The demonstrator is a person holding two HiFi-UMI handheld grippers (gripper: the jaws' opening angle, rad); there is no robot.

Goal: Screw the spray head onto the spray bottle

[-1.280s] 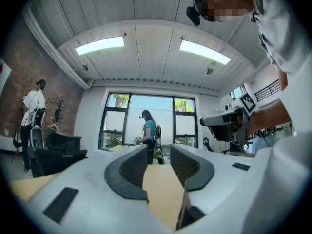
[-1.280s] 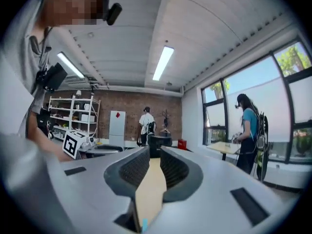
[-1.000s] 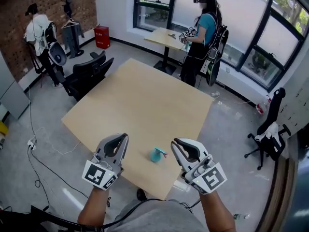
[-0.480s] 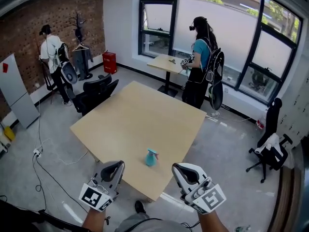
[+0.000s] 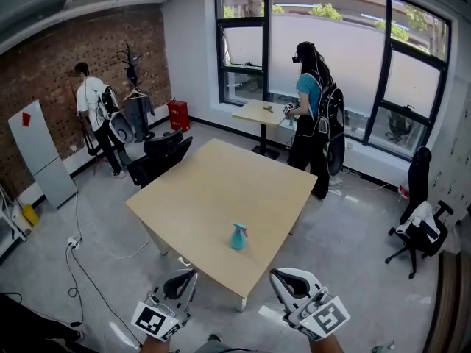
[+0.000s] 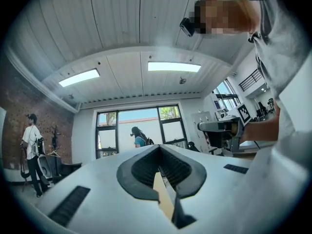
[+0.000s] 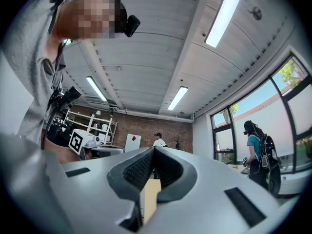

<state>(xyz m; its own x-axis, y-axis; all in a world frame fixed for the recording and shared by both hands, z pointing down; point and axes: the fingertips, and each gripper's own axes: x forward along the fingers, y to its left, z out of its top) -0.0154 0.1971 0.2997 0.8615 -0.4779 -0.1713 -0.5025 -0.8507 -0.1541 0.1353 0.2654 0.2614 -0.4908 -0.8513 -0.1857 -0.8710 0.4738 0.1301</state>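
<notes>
Spray bottle point(image 5: 238, 237), standing upright (facing unclear)

The table point(image 5: 221, 190) looks like smooth, matt, light wood; the spray bottle point(image 5: 238, 237) looks like glossy teal plastic.

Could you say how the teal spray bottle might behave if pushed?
The spray bottle stands upright and looks narrower at the top, so it may tip rather than slide. It looks small and plastic, so it is probably light and stiff.
</notes>
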